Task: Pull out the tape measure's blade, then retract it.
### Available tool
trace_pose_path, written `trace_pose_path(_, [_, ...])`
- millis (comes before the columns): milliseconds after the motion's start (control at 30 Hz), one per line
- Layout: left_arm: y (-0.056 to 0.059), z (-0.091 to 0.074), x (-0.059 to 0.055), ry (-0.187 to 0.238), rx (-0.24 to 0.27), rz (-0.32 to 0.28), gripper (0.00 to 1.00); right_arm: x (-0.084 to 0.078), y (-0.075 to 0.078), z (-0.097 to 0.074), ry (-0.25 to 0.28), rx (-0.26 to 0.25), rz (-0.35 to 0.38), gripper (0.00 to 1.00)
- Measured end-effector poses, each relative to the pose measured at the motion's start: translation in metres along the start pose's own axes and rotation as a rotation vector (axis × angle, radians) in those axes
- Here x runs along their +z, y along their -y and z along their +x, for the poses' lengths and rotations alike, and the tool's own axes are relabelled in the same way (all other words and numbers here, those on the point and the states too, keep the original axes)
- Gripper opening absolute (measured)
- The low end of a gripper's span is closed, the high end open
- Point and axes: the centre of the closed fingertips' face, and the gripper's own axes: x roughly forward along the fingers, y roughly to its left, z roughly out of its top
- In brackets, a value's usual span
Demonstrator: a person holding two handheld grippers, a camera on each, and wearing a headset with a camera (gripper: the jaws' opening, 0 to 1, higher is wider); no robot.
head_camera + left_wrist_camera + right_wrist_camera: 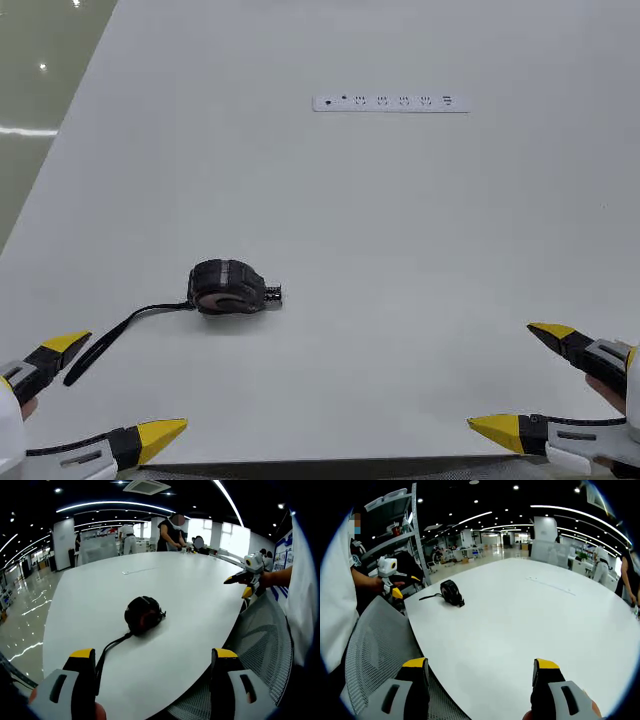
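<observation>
The tape measure (228,287) lay on its side on the white table (420,220), left of centre and toward the near edge, its end hook (272,294) sitting tight against the case on the right. Its black wrist strap (110,345) trailed left and back toward the person, ending just short of the left claw (130,383). That claw hung spread open over the near left corner, holding nothing. The right claw (505,375) was likewise open and empty, well apart from the tape measure at the near right. Bare tabletop lay between the claws and on every side of the case. A white power strip (390,103) lay far across the table, and the table's left edge ran diagonally against a glossy floor (40,90). The left gripper view showed the strap running straight toward its own jaws and a grey mesh chair (260,635) below the table's rim. The right gripper view showed the tape measure near the rounded edge, a shelving rack (395,525) behind, and people (600,560) standing at the far side.
</observation>
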Motion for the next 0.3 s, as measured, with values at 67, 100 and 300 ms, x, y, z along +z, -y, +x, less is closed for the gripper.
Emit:
trace_pose_path(67, [-0.0026, -0.0005, -0.0001, -0.001, 0.005, -0.012, 0.96, -0.0003, 0.0001, 0.0, -0.001, -0.001, 0.0, 0.84])
trace_pose_path(100, [-0.0026, -0.0005, -0.0004, -0.003, 0.004, -0.005, 0.95, 0.0, -0.0002, 0.0, 0.0, -0.001, 0.001, 0.84])
trace_pose_path(300, [-0.0003, -0.0004, 0.0003, -0.003, -0.005, -0.005, 0.94, 0.0004, -0.0008, 0.0006, 0.0, 0.0, 0.0, 0.84])
